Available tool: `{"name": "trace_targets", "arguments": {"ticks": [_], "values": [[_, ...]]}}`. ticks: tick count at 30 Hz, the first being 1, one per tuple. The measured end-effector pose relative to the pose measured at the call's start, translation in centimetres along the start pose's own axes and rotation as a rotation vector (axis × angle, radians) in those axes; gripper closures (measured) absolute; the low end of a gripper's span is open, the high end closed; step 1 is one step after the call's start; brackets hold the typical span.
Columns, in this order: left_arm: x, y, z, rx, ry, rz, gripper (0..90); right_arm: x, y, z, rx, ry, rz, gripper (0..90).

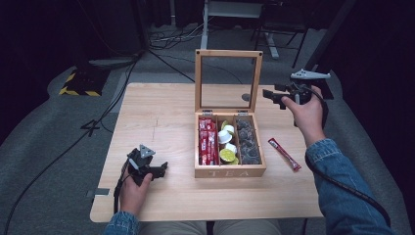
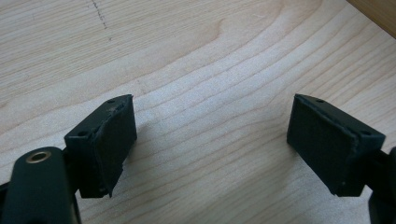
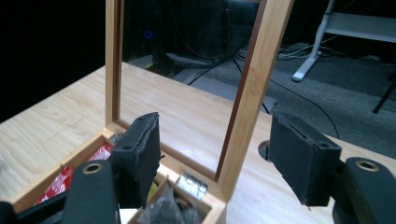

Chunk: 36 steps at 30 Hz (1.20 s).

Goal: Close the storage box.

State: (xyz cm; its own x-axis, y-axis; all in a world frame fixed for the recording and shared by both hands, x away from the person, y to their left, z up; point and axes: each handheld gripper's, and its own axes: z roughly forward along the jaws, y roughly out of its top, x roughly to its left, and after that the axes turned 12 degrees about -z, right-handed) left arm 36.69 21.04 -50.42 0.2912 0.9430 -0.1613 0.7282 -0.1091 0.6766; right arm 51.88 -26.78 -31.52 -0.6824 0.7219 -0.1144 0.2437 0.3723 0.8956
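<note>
A wooden tea box (image 1: 230, 172) stands right of the table's centre with its glass-paned lid (image 1: 228, 54) raised upright. Its compartments hold red packets (image 1: 207, 142), lime and white capsules (image 1: 227, 147) and dark tea bags (image 1: 247, 139). A red sachet (image 1: 284, 153) lies on the table to the right of the box. My right gripper (image 1: 272, 97) is held in the air beside the lid's right edge, open. In the right gripper view the lid's frame post (image 3: 247, 93) stands between the jaws (image 3: 215, 140), untouched. My left gripper (image 1: 162, 169) rests low at the front left, open over bare wood (image 2: 212, 135).
A round hole (image 1: 246, 97) sits in the tabletop behind the lid. The table (image 1: 156, 112) has free wood to the left of the box. Cables, desk legs and a yellow-black striped block (image 1: 78, 83) lie on the dark floor beyond.
</note>
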Motion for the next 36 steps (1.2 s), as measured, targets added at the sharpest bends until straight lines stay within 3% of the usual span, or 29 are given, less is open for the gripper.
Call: {"name": "trace_targets", "arguments": {"ticks": [5,16,21,26,36], "values": [[0.0,0.0,0.0,0.000,-0.002,-0.003,16.0,-0.9,1.0,1.3,-0.026,0.021,0.019,34.6],[0.0,0.0,0.0,0.001,-0.003,-0.001,16.0,-3.0,2.9,4.7,-0.028,-0.014,0.006,35.0],[0.0,0.0,0.0,0.000,-0.002,-0.004,15.9,-4.0,3.3,6.5,-0.033,-0.018,0.050,35.5],[0.0,0.0,0.0,-0.001,-0.002,-0.006,15.9,-4.3,3.3,7.6,-0.023,-0.028,0.048,35.8],[0.1,0.1,0.1,0.002,-0.006,-0.002,15.5,-4.5,3.0,9.9,-0.010,0.001,0.049,37.3]]}}
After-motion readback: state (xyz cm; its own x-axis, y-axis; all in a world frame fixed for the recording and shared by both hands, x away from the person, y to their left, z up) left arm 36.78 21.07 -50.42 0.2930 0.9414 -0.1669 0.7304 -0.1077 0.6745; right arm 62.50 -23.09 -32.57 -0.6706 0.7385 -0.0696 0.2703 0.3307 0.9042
